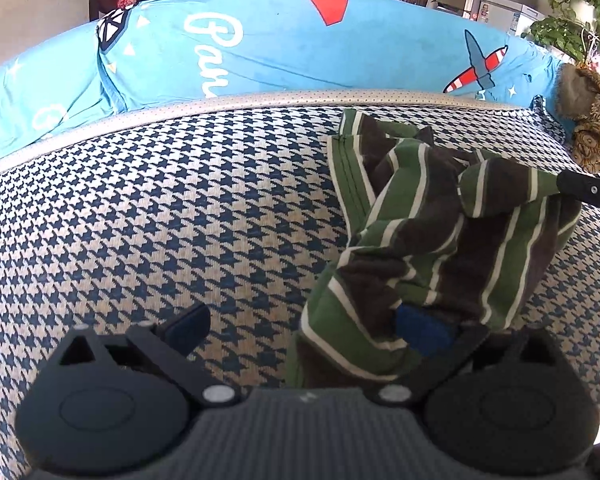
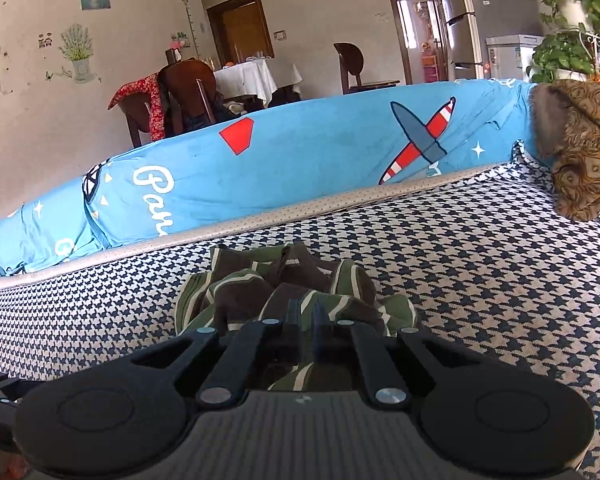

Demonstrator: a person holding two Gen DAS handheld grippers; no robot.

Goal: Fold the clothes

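The left gripper stands wide apart with only its right finger under a drooping edge of the striped garment, clamping nothing. That garment lies bunched and rumpled on the houndstooth cushion, so folding is judged unfinished. The right gripper is pinched tight on its cloth.

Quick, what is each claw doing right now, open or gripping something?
Left claw: open, fingers wide apart, the striped garment draped over one finger.
Right claw: shut on the striped garment.
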